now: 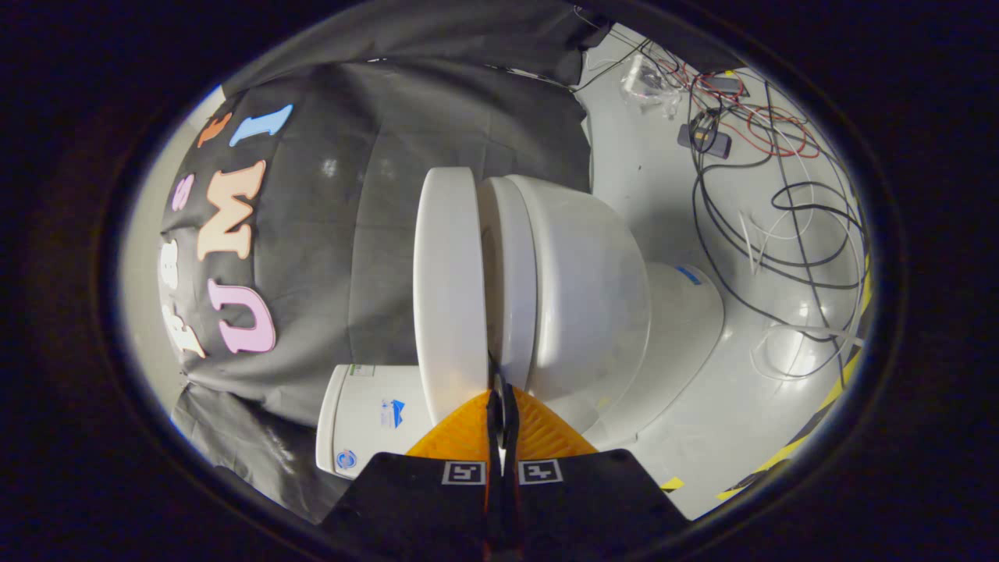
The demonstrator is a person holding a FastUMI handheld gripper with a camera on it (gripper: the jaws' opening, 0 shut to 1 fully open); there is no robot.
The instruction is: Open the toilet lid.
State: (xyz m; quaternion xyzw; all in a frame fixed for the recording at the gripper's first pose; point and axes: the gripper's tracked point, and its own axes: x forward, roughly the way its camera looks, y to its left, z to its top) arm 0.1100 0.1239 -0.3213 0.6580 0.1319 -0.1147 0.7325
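Note:
The view is rolled on its side, so the white toilet lies sideways. Its lid is a flat white slab standing a narrow gap apart from the seat, which rests on the rounded bowl. My gripper is shut, its two fingers pressed together with nothing between them. The joined tips sit at the mouth of the gap between lid and seat, at the lid's rim. Whether they touch the lid I cannot tell.
The white tank stands beside the fingers, against the black cloth wall. The toilet's base meets a glossy pale floor with loose cables and yellow-black tape beyond.

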